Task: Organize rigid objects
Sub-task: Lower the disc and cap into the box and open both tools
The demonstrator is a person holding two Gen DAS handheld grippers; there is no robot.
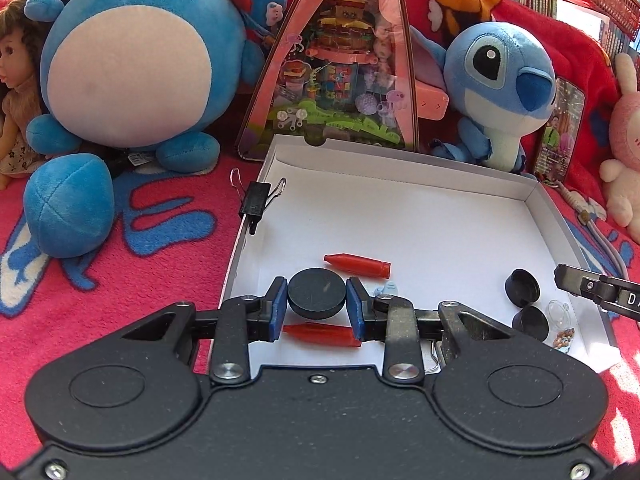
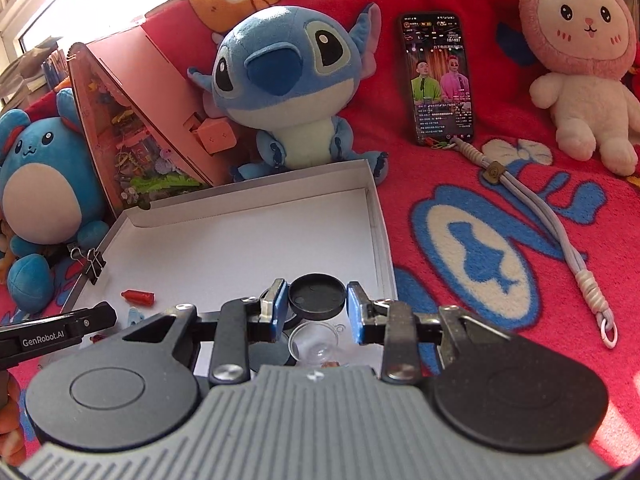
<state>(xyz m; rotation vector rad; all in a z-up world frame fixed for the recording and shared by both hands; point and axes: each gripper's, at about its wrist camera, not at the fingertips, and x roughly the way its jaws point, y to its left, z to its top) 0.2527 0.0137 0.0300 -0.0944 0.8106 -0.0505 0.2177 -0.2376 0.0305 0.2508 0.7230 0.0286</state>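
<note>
Left gripper: blue pads closed on the rim of a solid black disc, held over the near left part of a shallow white box. Right gripper: blue pads closed on the sides of a shallow black lid, hollow side up, held over the near right corner of the same box. Box contents, left wrist view: one red crayon-shaped piece lying flat beyond the disc; a second red piece lying flat below the gripper; a small pale blue item just beside the right pad, too small to identify; two black round caps near the right wall, one beside the other; a clear plastic dome just beside them, with small beads next to it. Box fittings: black binder clip clamped on the left wall. Surface: red blanket with blue and cream pattern, box resting on it. Surroundings: round blue plush behind the box on the left; pink triangular toy package at centre; blue big-eared plush to its right; phone with lit screen propped against the blanket; grey wrist strap trailing from it; pink rabbit plush far right; doll at far left edge.
</note>
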